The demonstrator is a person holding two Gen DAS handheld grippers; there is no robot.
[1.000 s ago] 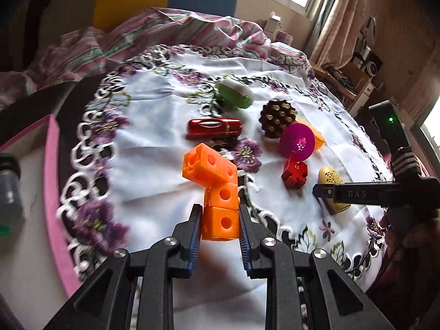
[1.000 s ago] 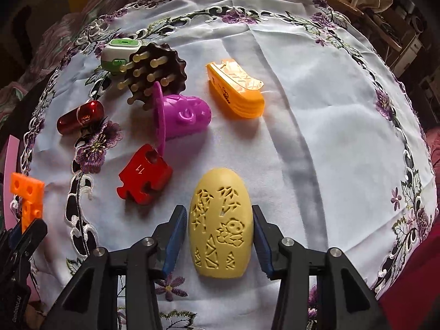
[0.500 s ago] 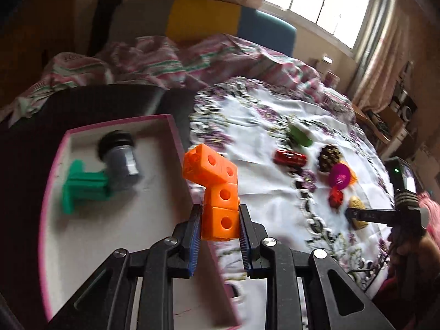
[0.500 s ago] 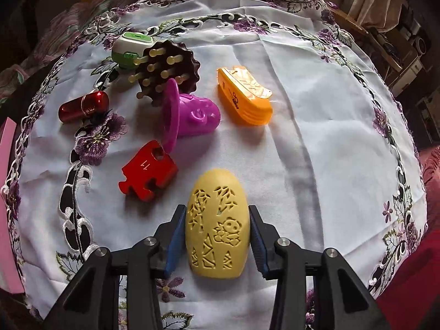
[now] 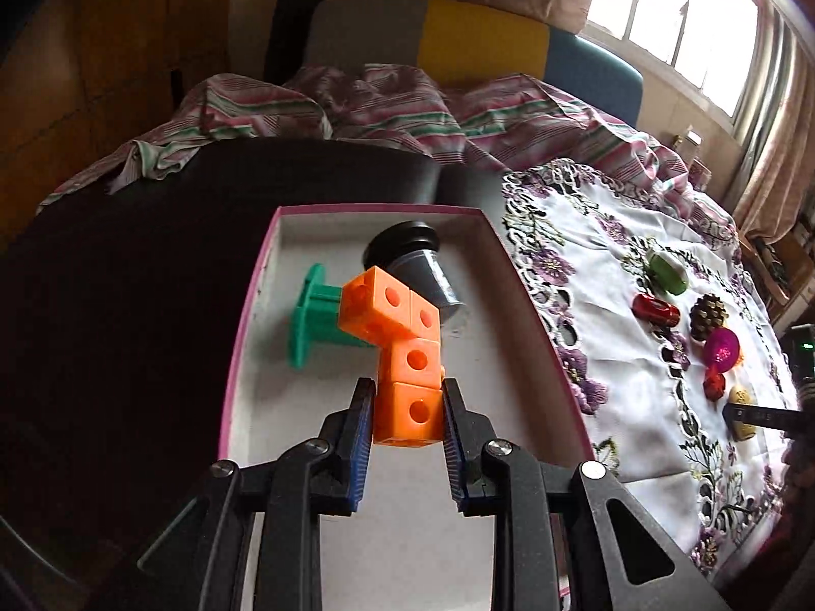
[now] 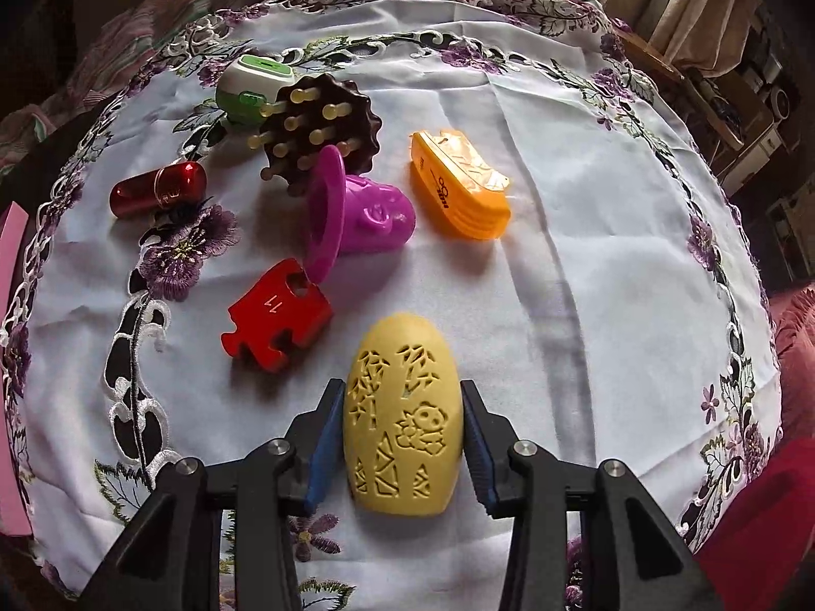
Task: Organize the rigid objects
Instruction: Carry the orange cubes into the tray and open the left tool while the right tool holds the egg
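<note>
Orange block piece (image 5: 405, 356) is clamped in left gripper (image 5: 407, 425), held above pink-rimmed tray (image 5: 254, 300) containing green spool (image 5: 310, 318) and grey funnel (image 5: 425, 275). Yellow carved oval (image 6: 402, 420) on tablecloth (image 6: 586, 280) is squeezed by right gripper (image 6: 402, 450); red puzzle piece (image 6: 277, 321) lies near.

left wrist view above pink tray (image 5: 356, 211), right wrist view close over tablecloth (image 6: 586, 265), both showing tablecloth

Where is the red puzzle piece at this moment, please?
In the right wrist view, the red puzzle piece lies on the tablecloth, left of the yellow oval, touching the purple cup's rim.
</note>
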